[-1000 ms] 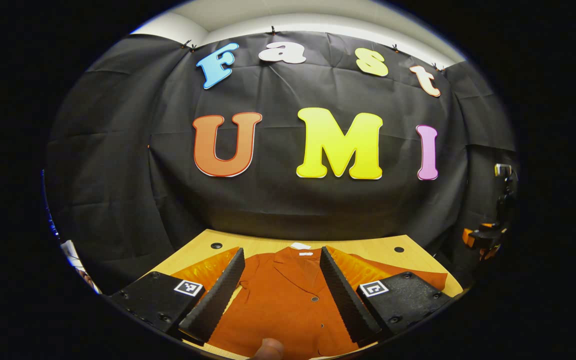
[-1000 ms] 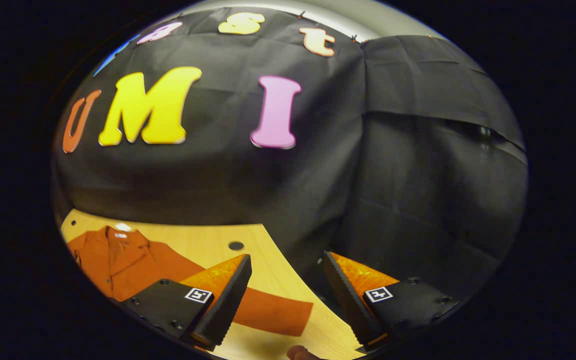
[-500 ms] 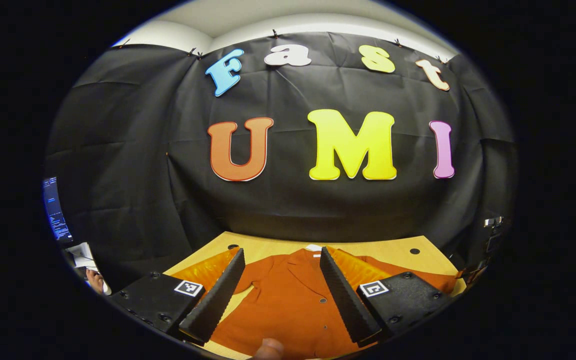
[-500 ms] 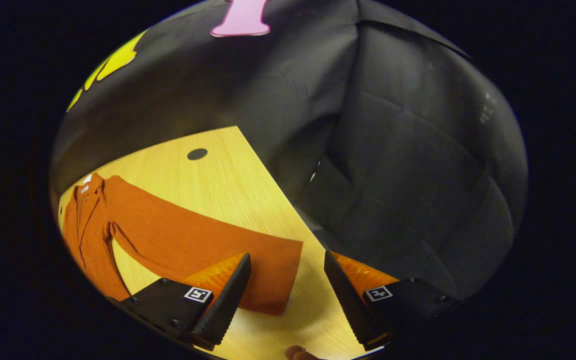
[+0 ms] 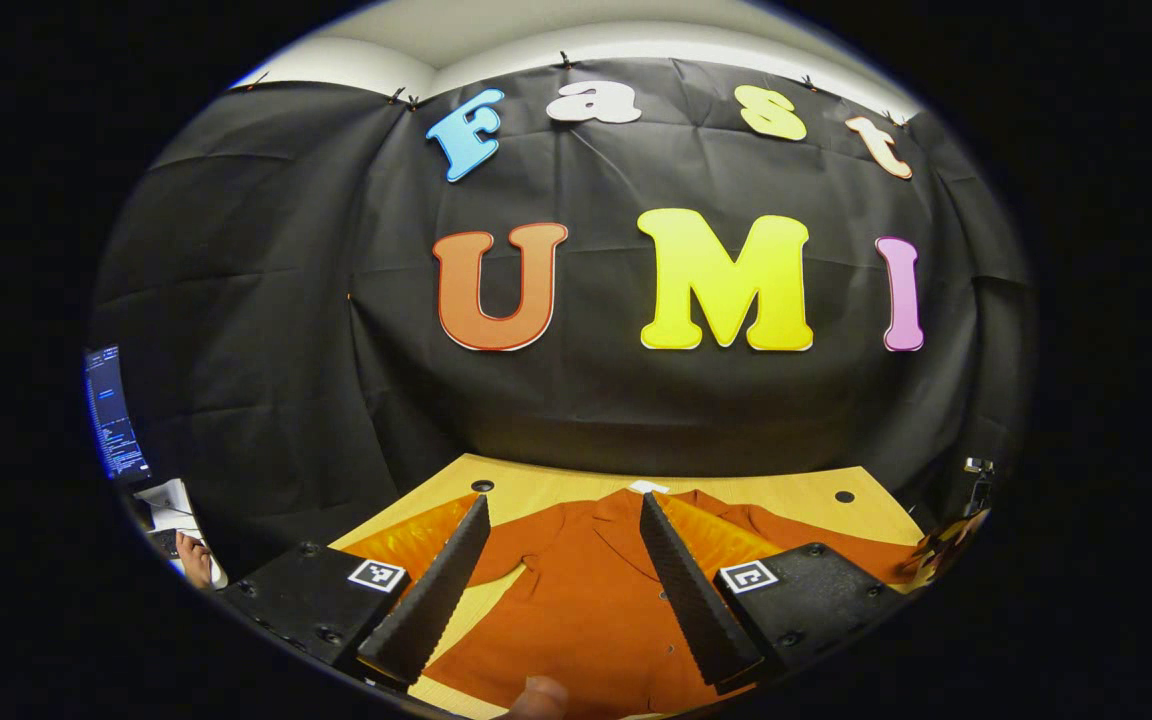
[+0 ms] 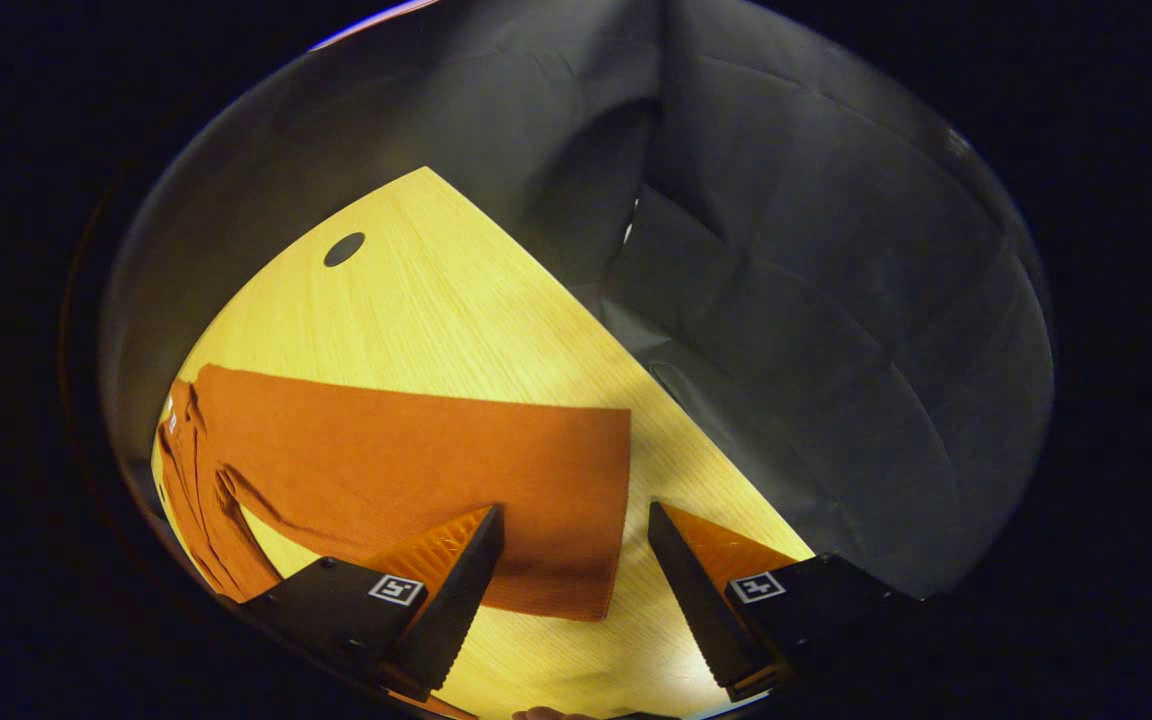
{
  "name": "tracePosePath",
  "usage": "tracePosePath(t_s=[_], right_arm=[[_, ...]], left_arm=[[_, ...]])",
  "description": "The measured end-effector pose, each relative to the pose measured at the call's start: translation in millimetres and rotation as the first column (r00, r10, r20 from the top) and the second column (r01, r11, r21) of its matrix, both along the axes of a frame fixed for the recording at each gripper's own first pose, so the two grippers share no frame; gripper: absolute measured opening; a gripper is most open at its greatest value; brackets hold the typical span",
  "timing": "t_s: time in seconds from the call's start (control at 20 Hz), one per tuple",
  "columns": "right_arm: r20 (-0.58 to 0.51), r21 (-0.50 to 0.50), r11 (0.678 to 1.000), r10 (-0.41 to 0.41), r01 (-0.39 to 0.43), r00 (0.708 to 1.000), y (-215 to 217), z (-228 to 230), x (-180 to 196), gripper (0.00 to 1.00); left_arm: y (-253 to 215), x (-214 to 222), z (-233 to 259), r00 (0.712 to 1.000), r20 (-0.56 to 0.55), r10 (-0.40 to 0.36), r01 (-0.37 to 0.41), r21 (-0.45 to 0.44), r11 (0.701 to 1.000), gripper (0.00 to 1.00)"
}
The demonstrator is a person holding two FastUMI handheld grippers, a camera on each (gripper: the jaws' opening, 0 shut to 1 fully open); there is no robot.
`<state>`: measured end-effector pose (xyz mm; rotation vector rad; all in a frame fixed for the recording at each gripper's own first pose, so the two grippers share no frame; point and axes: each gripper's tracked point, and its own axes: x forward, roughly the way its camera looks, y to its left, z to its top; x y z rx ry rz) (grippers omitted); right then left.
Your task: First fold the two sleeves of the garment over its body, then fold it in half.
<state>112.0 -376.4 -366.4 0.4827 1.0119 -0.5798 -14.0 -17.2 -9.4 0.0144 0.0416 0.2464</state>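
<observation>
Right tool (image 6: 576, 590) now over sleeve (image 6: 416, 470).

No readable text besides the wall's letters.

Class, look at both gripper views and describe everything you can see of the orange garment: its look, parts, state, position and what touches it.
The garment is a rust-orange, matte woven-looking jacket or shirt with a collar, a small white tag at the neck and buttons down the front. It lies flat, front up, on the wooden table, collar toward the booth wall. Its sleeve stretches out flat, not yet folded, ending in a straight cuff near the table's edge. The right gripper stands open over that cuff; whether it touches is unclear.
</observation>
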Motion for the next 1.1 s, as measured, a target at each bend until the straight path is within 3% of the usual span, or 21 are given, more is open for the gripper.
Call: tracePosePath(t_s=[0.3, 0.45, 0.5, 0.65, 0.75, 0.8, 1.0, 1.1], right_arm=[[-0.116, 0.173, 0.98, -0.082, 0.101, 0.99, 1.8, -3.1, 9.6, 0.94], [-0.17, 0.244, 0.963, -0.072, 0.112, 0.983, 7.9, -1.1, 11.0, 0.87], [-0.174, 0.261, 0.959, -0.067, 0.112, 0.982, 7.2, -1.0, 12.8, 0.78], [-0.186, 0.278, 0.955, -0.05, 0.101, 0.981, 5.1, -2.1, 12.7, 0.77], [-0.2, 0.274, 0.957, -0.036, 0.091, 0.979, 0.7, -3.4, 10.8, 0.7], [-0.197, 0.285, 0.954, -0.037, 0.093, 0.98, 0.0, -3.9, 11.3, 0.51], [-0.202, 0.308, 0.944, -0.052, 0.114, 0.978, -9.2, 0.3, 10.9, 0.4], [-0.198, 0.324, 0.934, -0.087, 0.148, 0.976, -2.7, -5.4, 11.7, 0.12]], left_arm=[[17.4, -15.1, -7.9, 0.999, -0.029, 0.041, -0.041, -0.012, 0.999, 0.98], [25.2, -22.5, -7.0, 0.997, -0.018, 0.075, -0.075, -0.01, 0.997, 0.98], [26.6, -25.8, -7.5, 0.996, -0.014, 0.084, -0.084, 0.001, 0.997, 0.98], [29.7, -33.3, -13.0, 0.994, -0.015, 0.112, -0.111, 0.035, 0.993, 0.98], [30.1, -36.4, -16.8, 0.991, -0.021, 0.128, -0.128, 0.025, 0.991, 0.98], [31.0, -37.5, -17.3, 0.99, -0.021, 0.137, -0.137, 0.022, 0.99, 0.98], [33.4, -38.1, -12.6, 0.987, -0.019, 0.16, -0.16, 0.01, 0.987, 0.98], [32.0, -40.2, -11.3, 0.987, -0.017, 0.16, -0.159, 0.021, 0.987, 0.98]])
